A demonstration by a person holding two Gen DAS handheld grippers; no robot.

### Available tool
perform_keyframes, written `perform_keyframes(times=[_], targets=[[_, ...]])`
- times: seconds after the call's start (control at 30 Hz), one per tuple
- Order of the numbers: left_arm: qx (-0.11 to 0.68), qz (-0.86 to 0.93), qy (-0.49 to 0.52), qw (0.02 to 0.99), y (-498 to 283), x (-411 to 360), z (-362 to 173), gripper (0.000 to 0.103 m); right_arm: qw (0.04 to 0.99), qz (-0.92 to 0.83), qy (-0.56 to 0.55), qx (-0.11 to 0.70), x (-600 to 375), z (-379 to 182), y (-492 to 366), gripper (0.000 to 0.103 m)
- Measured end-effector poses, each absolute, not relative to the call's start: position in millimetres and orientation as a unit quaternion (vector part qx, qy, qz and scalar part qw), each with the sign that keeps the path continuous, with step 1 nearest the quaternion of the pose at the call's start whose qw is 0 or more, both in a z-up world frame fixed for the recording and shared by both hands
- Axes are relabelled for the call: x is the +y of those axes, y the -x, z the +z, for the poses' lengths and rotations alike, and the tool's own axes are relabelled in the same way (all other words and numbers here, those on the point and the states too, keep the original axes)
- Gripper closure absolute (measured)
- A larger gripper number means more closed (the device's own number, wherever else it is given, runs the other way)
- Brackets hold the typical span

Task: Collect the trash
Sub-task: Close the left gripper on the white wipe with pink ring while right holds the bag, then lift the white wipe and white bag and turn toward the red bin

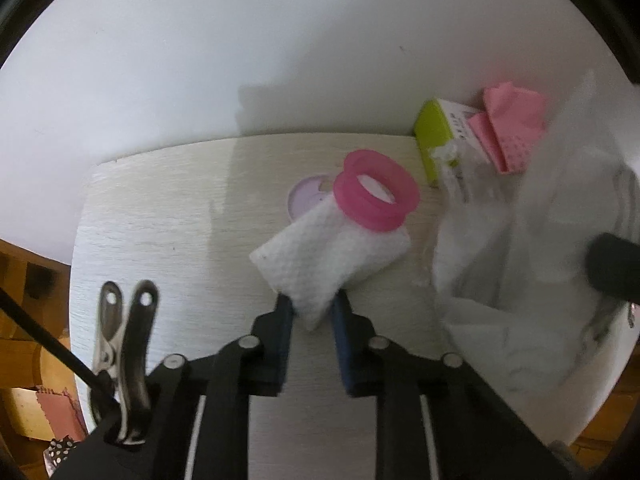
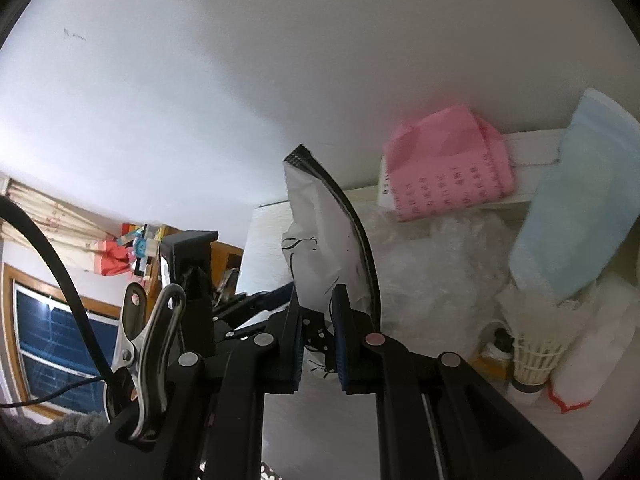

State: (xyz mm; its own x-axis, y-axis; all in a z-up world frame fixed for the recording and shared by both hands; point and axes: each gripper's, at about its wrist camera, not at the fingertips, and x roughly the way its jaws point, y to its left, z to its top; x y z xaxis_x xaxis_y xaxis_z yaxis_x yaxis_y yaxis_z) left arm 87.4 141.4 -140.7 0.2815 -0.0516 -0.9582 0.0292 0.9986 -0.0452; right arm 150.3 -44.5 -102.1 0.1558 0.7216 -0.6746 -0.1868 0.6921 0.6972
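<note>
Left gripper (image 1: 313, 312) pinched on corner of white paper towel (image 1: 332, 258), jaws nearly closed, towel lifted over pale table (image 1: 160, 216). Pink tape ring (image 1: 377, 196) lying on towel's far end, round lilac lid (image 1: 306, 202) behind. Right gripper (image 2: 316, 320) clamped tight on white plastic bag (image 2: 320, 240), held upright near table edge. Pink paper (image 2: 448, 160), blue mask (image 2: 576, 216), shuttlecock (image 2: 532, 352) beside bag.
</note>
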Motion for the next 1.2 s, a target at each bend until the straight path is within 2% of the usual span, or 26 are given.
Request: perform_keyframes(times=[0.17, 0.43, 0.53, 0.63, 1.2], targets=[[0.585, -0.031, 0.044, 0.809, -77, 168, -118, 0.089, 0.727, 0.327, -0.222, 0.561, -37, -97, -147, 0.089], [0.567, -0.032, 0.027, 0.823, -57, 187, -83, 0.090, 0.729, 0.344, -0.234, 0.544, -32, -89, -148, 0.089], [0.551, -0.024, 0.022, 0.834, -43, 147, -63, 0.091, 0.727, 0.349, -0.232, 0.544, -18, -90, -140, 0.089], [0.538, -0.020, 0.023, 0.843, -29, 146, -48, 0.091, 0.727, 0.357, -0.226, 0.541, -12, -86, -132, 0.089], [0.515, 0.005, 0.039, 0.856, 8, 173, -30, 0.091, 0.734, 0.386, -0.205, 0.520, 23, -68, -103, 0.089]])
